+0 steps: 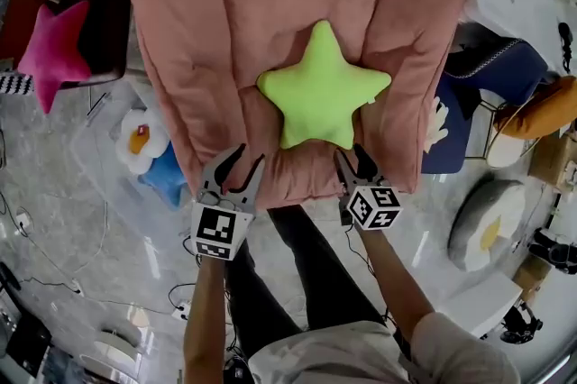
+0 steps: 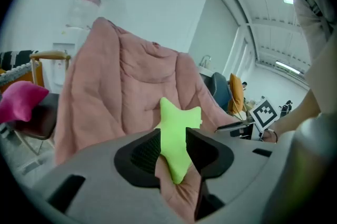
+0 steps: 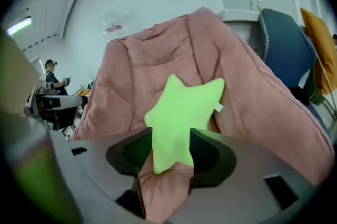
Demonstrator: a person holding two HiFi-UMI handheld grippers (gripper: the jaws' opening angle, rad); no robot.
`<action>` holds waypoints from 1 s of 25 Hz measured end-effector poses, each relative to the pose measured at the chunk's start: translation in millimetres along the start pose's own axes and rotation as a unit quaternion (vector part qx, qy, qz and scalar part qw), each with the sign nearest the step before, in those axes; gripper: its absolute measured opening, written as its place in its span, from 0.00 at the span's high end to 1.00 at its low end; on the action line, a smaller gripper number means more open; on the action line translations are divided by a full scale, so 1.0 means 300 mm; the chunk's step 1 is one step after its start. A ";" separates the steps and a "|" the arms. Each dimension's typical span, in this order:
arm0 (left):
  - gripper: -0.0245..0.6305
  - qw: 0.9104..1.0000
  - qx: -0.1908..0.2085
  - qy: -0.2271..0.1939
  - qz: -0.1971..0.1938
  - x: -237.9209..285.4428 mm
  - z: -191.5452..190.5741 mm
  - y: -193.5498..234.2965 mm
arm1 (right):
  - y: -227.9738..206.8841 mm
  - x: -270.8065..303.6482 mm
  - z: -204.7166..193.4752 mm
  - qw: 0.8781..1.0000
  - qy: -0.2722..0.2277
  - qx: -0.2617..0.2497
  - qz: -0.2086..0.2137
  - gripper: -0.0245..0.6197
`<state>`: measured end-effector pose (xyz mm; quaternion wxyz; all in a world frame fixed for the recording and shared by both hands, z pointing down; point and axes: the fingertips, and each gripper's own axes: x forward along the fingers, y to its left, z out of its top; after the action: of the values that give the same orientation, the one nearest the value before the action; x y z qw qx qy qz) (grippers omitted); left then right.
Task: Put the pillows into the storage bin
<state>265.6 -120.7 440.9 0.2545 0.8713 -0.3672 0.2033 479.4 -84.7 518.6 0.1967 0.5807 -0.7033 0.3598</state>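
Note:
A lime green star pillow point(image 1: 323, 94) lies on a big pink quilted cushion point(image 1: 270, 4) that I hold up in front of me. My left gripper point(image 1: 245, 159) is shut on the cushion's near edge at the lower left, and my right gripper point(image 1: 353, 155) is shut on it at the lower right. In the left gripper view, pink fabric fills the jaws point(image 2: 172, 152) and a point of the star point(image 2: 176, 123) shows in the gap. The right gripper view shows the same: pink fabric in the jaws point(image 3: 171, 152), the star point(image 3: 181, 112) just past them.
Low on the left, what looks like a clear bin point(image 1: 95, 148) holds a white flower pillow point(image 1: 142, 139) and a blue one point(image 1: 167, 175). A magenta star pillow point(image 1: 50, 49) sits on a dark chair. To the right lie a navy cushion point(image 1: 455, 125), an orange one point(image 1: 545, 107) and a fried-egg pillow point(image 1: 487, 224).

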 end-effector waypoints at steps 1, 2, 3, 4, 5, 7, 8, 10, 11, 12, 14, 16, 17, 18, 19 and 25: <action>0.74 1.000 -0.001 0.006 -0.013 0.045 0.005 -0.028 | -0.051 0.016 -0.008 1.000 0.002 0.016 -0.006 0.62; 0.74 1.000 -0.004 0.013 -0.025 0.091 0.002 -0.052 | -0.095 0.038 -0.017 1.000 0.006 0.026 -0.010 0.62; 0.74 0.999 -0.007 0.023 -0.037 0.137 -0.007 -0.072 | -0.131 0.067 -0.026 0.999 0.008 0.033 -0.013 0.62; 0.74 0.998 -0.010 0.035 -0.048 0.179 -0.022 -0.090 | -0.158 0.098 -0.032 0.999 0.009 0.039 -0.015 0.62; 0.74 0.997 -0.012 0.047 -0.058 0.218 -0.038 -0.105 | -0.177 0.128 -0.033 0.999 0.008 0.046 -0.016 0.62; 0.74 0.995 -0.018 0.071 -0.071 0.288 -0.066 -0.131 | -0.195 0.180 -0.011 0.997 -0.005 0.076 -0.006 0.60; 0.74 0.994 -0.020 0.080 -0.075 0.324 -0.081 -0.139 | -0.200 0.203 0.008 0.995 -0.012 0.095 0.003 0.58; 0.74 0.992 -0.023 0.097 -0.079 0.397 -0.123 -0.144 | -0.205 0.248 0.042 0.992 -0.021 0.125 0.022 0.49; 0.74 0.991 -0.024 0.105 -0.081 0.431 -0.149 -0.143 | -0.205 0.268 0.052 0.991 -0.022 0.132 0.029 0.46; 0.74 0.990 -0.024 0.113 -0.083 0.461 -0.174 -0.139 | -0.204 0.286 0.058 0.990 -0.022 0.133 0.035 0.45; 0.74 0.988 -0.024 0.125 -0.089 0.509 -0.199 -0.130 | -0.208 0.311 0.062 0.991 -0.023 0.128 0.043 0.41; 0.74 0.987 -0.028 0.129 -0.091 0.530 -0.189 -0.116 | -0.225 0.325 0.053 0.989 -0.025 0.138 0.052 0.36; 0.74 0.987 -0.031 0.129 -0.090 0.531 -0.179 -0.108 | -0.235 0.332 0.046 0.987 -0.025 0.147 0.060 0.31; 0.74 0.987 -0.033 0.130 -0.090 0.526 -0.172 -0.100 | -0.240 0.341 0.041 0.986 -0.026 0.152 0.070 0.26; 0.74 0.986 -0.033 0.133 -0.091 0.519 -0.169 -0.093 | -0.240 0.351 0.038 0.984 -0.027 0.153 0.083 0.23; 0.74 0.987 -0.028 0.129 -0.094 0.477 -0.132 -0.077 | -0.115 0.431 0.081 0.986 -0.008 0.054 0.157 0.06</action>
<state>368.9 -160.1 542.7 0.3422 0.8608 -0.2533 0.2789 483.7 -192.1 601.9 0.1005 0.4754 -0.7668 0.4194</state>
